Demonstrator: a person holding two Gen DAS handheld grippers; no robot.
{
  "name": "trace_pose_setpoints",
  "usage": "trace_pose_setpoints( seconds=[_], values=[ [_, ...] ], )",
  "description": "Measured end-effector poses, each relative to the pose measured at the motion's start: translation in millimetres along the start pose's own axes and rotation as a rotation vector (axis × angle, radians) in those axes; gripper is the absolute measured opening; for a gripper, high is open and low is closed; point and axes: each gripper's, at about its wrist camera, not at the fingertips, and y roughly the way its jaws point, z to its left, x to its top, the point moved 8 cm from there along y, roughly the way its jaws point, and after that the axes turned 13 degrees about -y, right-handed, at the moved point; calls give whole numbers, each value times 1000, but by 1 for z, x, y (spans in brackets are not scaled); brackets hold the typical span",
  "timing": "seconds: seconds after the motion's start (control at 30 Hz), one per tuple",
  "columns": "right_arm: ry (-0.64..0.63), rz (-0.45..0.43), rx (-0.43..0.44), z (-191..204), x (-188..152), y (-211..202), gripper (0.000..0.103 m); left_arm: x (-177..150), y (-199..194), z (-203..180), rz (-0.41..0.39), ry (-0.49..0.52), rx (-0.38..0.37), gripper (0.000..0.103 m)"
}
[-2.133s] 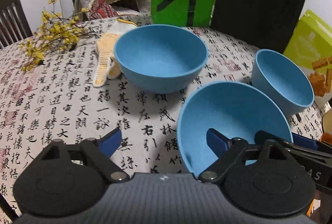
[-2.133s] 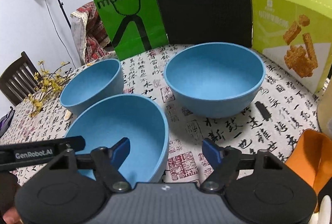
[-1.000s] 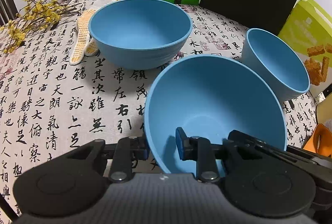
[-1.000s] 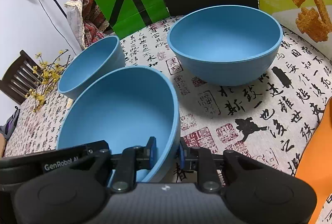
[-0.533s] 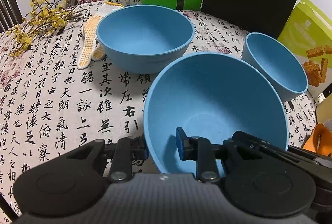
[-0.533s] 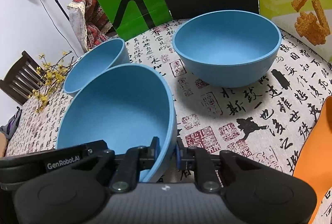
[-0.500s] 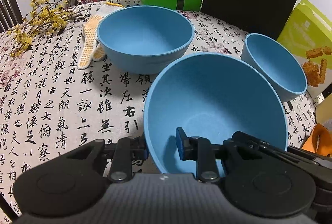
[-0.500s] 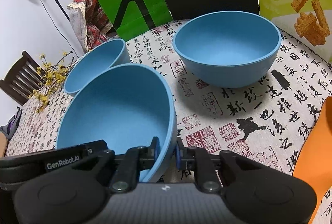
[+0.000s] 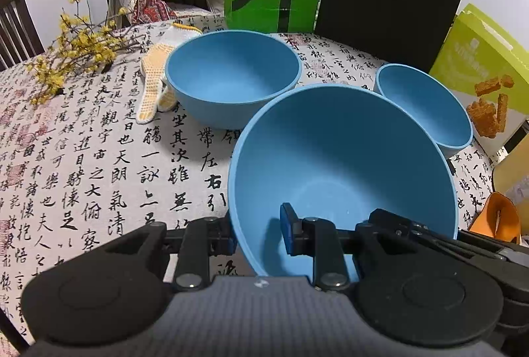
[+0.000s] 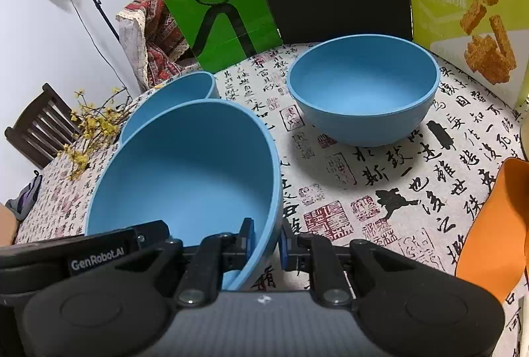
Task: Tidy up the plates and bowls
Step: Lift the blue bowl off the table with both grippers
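While pinching only the thin near rim, leaves little margin. Clamps with the left gripper (image 9: 257, 233) shut tight, one pad inside and one outside the held bowl (image 9: 340, 158), and with the right gripper (image 10: 266, 239) clenched the same way on a neighbouring stretch of rim. Carries the bowl tipped towards the cameras, apparently clear of the tablecloth (image 9: 82, 158), between the left bowl (image 9: 231, 76) and the right bowl (image 9: 423, 105), its far edge overlapping both in the left view.

Could twist the bowl out of the pads if one hand leads the other, since both grips sit on the same side and nothing supports the far wall. Could also clip the rim of the left bowl on the way to nesting, shoving it into the knitted glove (image 9: 153, 86) or the yellow sprigs (image 9: 76, 49). Might swing the right handle against the orange object (image 10: 496, 224) close beside it.

Differs from two seconds back: then stood open on either side of a bowl resting flat; now grasps it, raised and tilted
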Motion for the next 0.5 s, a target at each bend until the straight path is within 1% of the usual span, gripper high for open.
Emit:
trace_pose_setpoints(
  seconds=[0.5],
  values=[
    [-18,-41,-1,14,0,-30,15,-3,-38,3,-65,5,-13,25]
  ],
)
